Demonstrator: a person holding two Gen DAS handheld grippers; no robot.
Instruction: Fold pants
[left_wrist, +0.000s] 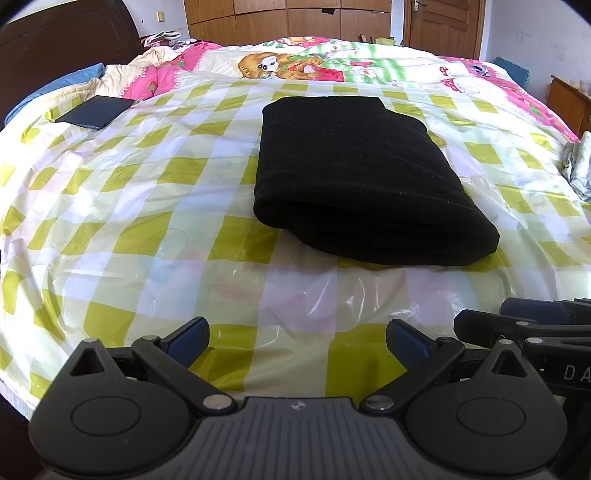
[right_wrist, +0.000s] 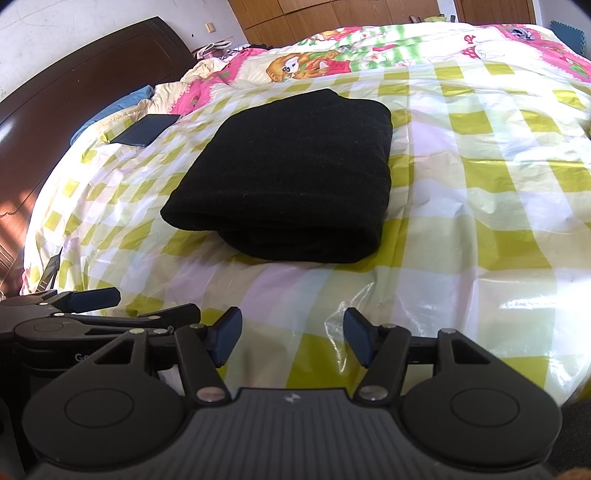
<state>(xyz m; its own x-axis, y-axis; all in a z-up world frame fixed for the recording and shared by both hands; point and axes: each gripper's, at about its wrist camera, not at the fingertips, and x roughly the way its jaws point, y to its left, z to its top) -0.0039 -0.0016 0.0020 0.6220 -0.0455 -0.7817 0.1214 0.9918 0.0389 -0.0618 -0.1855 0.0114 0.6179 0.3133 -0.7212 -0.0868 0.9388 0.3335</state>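
The black pants (left_wrist: 354, 173) lie folded in a thick rectangular stack on the yellow-and-white checked plastic sheet (left_wrist: 147, 206) over the bed. They also show in the right wrist view (right_wrist: 291, 173). My left gripper (left_wrist: 297, 341) is open and empty, held near the bed's front edge, well short of the pants. My right gripper (right_wrist: 291, 338) is open and empty, also near the front edge. The right gripper shows at the lower right of the left wrist view (left_wrist: 524, 325); the left gripper shows at the lower left of the right wrist view (right_wrist: 92, 306).
A dark flat phone or tablet (left_wrist: 96, 112) lies at the far left of the sheet. A cartoon-print quilt (left_wrist: 295, 62) and blue pillow (left_wrist: 66, 83) lie behind. A dark headboard (right_wrist: 74, 96) stands left, wooden wardrobes (left_wrist: 288, 18) at the back, grey cloth (left_wrist: 580, 166) at right.
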